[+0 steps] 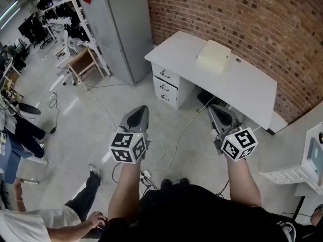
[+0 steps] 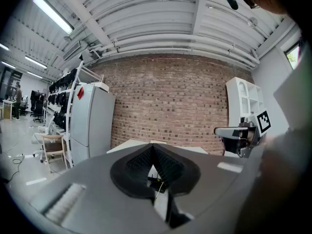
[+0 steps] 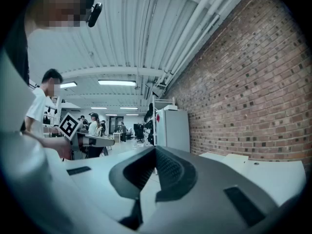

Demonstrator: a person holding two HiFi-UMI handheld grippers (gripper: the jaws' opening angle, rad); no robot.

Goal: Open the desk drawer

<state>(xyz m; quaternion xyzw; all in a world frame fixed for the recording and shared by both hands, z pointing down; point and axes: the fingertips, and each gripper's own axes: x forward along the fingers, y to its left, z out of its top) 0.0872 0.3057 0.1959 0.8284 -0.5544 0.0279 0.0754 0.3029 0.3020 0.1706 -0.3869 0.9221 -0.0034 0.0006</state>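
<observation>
Nothing is opened yet: the left hand-held gripper and right hand-held gripper are clenched and empty, well short of the closed white drawers under the white rectangular table.

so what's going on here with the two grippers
A person stands back from the white desk by the brick wall, with a gripper in each hand. The left gripper and right gripper are both shut and empty, held out level and well short of the desk. Its drawers all look closed.
</observation>
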